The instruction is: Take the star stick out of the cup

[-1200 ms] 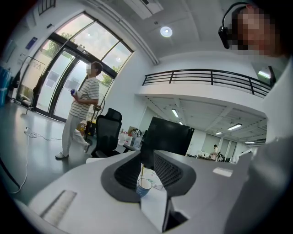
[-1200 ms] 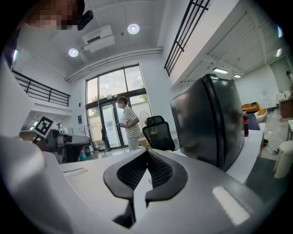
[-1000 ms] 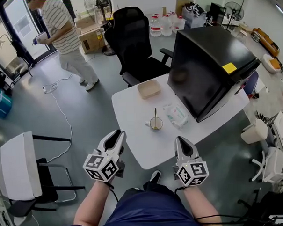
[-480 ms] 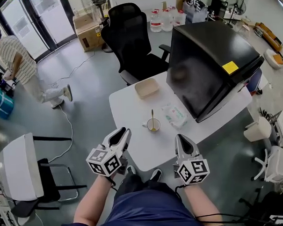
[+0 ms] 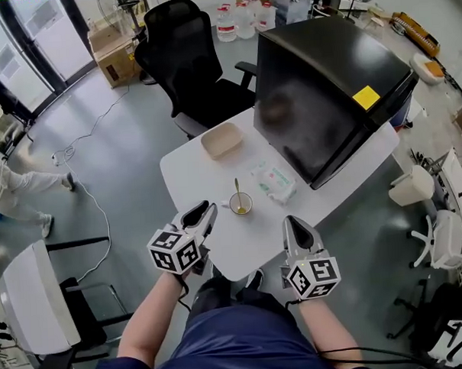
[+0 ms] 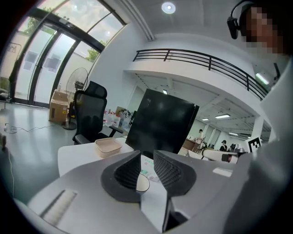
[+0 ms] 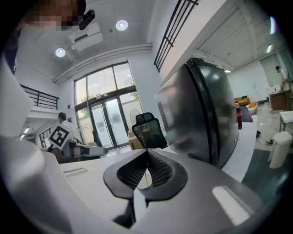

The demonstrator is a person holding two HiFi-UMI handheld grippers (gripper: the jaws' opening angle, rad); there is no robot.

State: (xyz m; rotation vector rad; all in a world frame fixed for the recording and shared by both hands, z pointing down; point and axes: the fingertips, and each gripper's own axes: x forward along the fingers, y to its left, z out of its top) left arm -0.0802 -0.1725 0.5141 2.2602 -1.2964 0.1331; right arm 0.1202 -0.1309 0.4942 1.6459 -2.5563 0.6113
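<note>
I hold both tongs low over the near edge of the white worktop (image 5: 192,174). The left tongs (image 5: 202,214) are a little open: in the left gripper view the two ribbed pads stand apart with a narrow gap, and nothing is held between them. Through this gap I see the pale rim of the cup (image 6: 143,183) further away on the worktop. The right tongs (image 5: 292,225) are closed and empty; in the right gripper view their tips meet.

The cup (image 5: 240,205) stands on the worktop ahead of me, between the two tongs and nearer to the left one, but touching neither. The star stick (image 5: 237,190) is still inside the cup. It is thin and gold-coloured, and it leans toward the far side. Its top is too small for me to make out the shape.

Just beside the cup, to the right, lies a packet of wipes (image 5: 273,180). Further back is a shallow beige tray (image 5: 221,140). A big black box (image 5: 326,84) covers the right part of the worktop, and a black office chair (image 5: 184,63) stands behind it.
</note>
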